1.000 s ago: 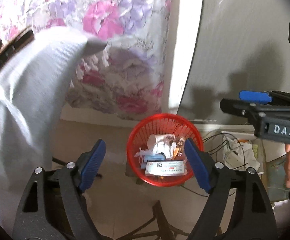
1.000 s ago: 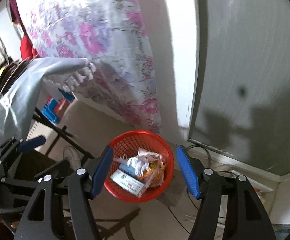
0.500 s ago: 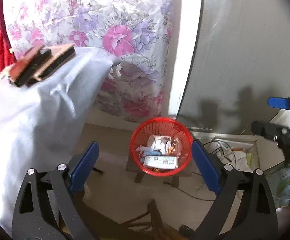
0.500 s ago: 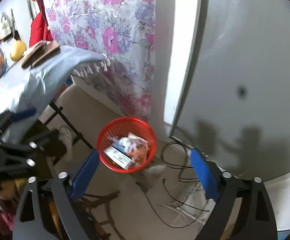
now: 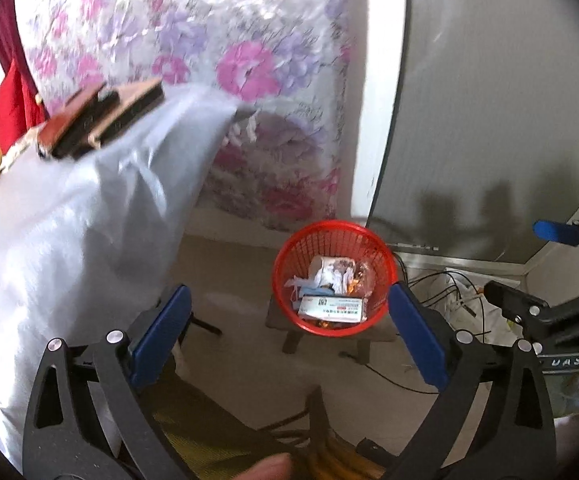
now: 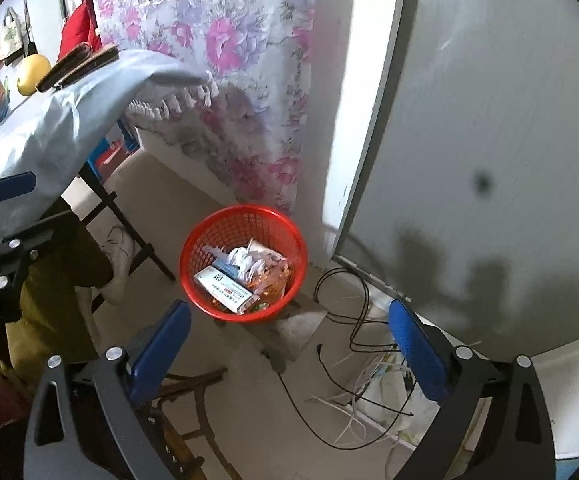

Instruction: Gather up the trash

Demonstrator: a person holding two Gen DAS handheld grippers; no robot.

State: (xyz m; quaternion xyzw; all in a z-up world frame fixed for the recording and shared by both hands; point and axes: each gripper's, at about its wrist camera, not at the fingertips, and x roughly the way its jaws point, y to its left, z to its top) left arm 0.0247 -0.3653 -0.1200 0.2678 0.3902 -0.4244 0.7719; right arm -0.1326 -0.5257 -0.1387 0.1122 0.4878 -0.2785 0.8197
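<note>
left claw (image 5: pixel 289 332) opening, empty | right claw (image 6: pixel 289 342) opening, empty | basket (image 6: pixel 193 260) below, apart

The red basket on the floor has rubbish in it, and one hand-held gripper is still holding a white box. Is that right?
Not quite. The red basket does hold rubbish, but neither hand-held gripper holds anything. The white box lies inside the basket. The right wrist view shows the right hand-held gripper empty, jaws opening, and the left wrist view shows the left hand-held gripper the same.

Left gripper (image 5: pixel 289 336): black arms, blue pads, silver screws.
Right gripper (image 6: pixel 289 344): same build.
Trousers (image 6: pixel 53 276): olive.
Shoe (image 6: pixel 119 256): white.
</note>
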